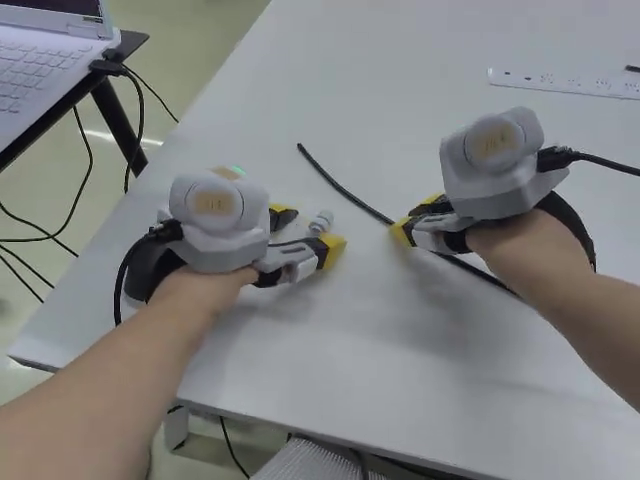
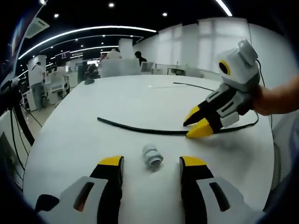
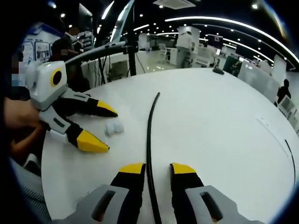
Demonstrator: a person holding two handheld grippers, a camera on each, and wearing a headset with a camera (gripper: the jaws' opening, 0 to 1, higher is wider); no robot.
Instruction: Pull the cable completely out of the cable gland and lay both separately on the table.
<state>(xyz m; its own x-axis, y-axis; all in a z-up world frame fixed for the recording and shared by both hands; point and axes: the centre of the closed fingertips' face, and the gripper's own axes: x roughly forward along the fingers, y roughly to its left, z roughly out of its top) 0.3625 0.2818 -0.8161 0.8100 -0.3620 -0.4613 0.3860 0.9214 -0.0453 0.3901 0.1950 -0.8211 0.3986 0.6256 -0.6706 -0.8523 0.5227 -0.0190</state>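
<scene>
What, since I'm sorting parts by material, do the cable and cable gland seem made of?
The cable: probably rubber or plastic sheathing, matte black, lying in a soft curve. The cable gland: likely moulded plastic, pale grey, dull sheen, stepped ribbed body; too small to be sure.

**Gland Left, Cable Right**

On our table (image 1: 400, 330) the cable gland (image 1: 322, 219) lies to the left, between the spread jaws of our left gripper (image 1: 308, 230). The cable (image 1: 345, 190) lies apart from it on the right, its near stretch between our right gripper's (image 2: 188, 130) jaws. A laptop (image 1: 40, 50) sits off the table's far left, and a power strip (image 1: 565, 82) lies far right.
</scene>
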